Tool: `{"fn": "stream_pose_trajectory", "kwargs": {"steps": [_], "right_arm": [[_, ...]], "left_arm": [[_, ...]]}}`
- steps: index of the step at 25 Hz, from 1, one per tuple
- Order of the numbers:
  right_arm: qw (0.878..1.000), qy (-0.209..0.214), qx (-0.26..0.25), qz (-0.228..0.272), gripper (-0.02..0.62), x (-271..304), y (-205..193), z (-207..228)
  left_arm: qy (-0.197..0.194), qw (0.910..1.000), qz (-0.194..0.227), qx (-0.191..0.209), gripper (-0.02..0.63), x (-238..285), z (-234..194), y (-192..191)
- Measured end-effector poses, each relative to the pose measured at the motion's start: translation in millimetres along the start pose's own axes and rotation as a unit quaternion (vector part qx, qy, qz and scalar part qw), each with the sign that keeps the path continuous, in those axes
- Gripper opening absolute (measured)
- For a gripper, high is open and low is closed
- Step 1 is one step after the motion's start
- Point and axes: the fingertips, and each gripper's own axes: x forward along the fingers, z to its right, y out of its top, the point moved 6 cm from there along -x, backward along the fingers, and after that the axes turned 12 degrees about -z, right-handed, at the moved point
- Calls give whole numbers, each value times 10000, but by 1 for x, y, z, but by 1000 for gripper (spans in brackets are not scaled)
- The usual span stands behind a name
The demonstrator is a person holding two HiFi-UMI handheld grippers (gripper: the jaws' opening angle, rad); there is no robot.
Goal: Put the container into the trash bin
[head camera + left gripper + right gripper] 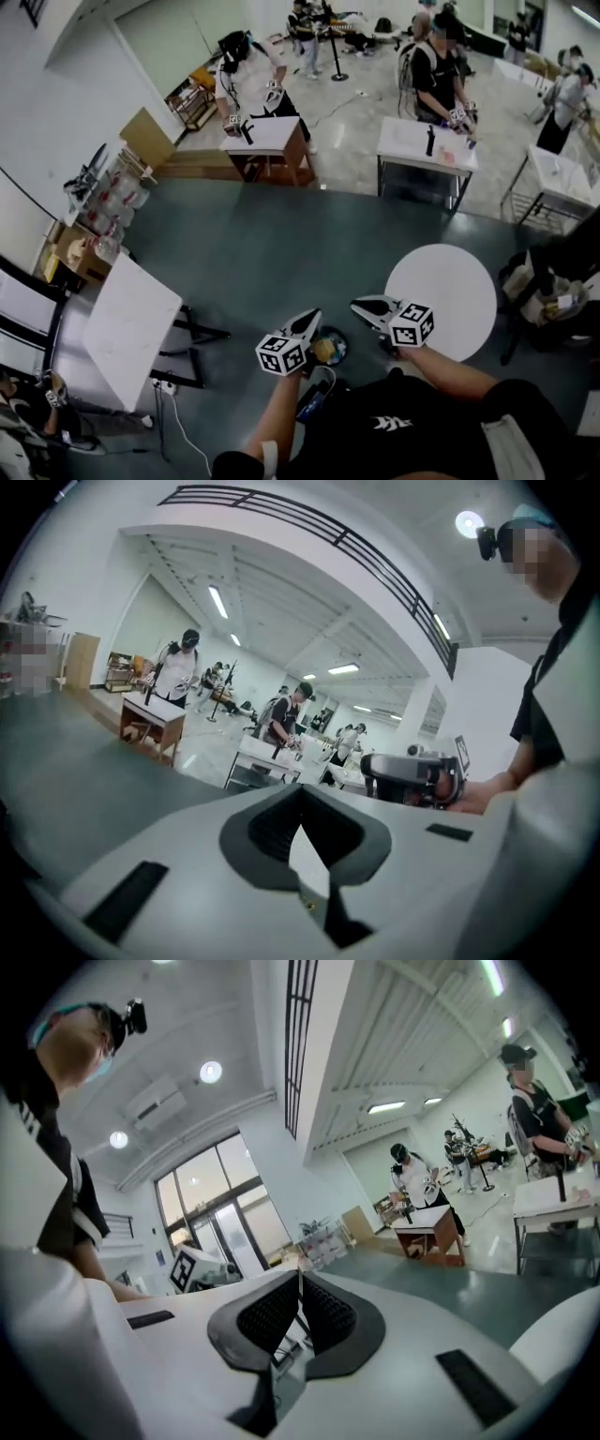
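Note:
Both grippers are held up in front of my chest, pointing roughly level across the room. My left gripper (310,321) is shut, its pads meeting with nothing between them (300,803). My right gripper (360,304) is shut and empty too (298,1290). Each shows in the other's view: the right gripper (412,778) and the left gripper (192,1267). Far below, between the two, stands a dark round bin (335,352) with something yellowish (324,351) inside. The left gripper partly hides it. I cannot make out whether that is the container.
A round white table (442,286) stands at my right and a white rectangular table (127,323) at my left on the grey-green floor. A cable and power strip (167,386) lie by the left table. Other people work at tables (267,136) farther back.

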Motion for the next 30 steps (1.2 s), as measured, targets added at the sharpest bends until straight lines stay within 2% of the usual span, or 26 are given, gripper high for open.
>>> {"fn": "stream_pose_trajectory", "kwargs": {"steps": [3, 8, 11, 16, 30], "right_arm": [[9977, 231, 86, 630, 41, -31, 28, -13], [9898, 579, -603, 1154, 41, -75, 61, -43], [9863, 718, -940, 1152, 41, -86, 61, -47], [9827, 1015, -1157, 1034, 40, -99, 63, -48], [9805, 1492, -1047, 733, 40, -136, 35, -36]], "left_arm": [[-121, 9994, 190, 274, 3, -7, 21, 22], [-392, 9944, 485, 858, 3, -18, 65, 47], [-400, 9914, 573, 1111, 3, -17, 77, 48], [-515, 9898, 691, 1133, 3, -10, 96, 54], [-440, 9899, 775, 1100, 3, 19, 138, 51]]}}
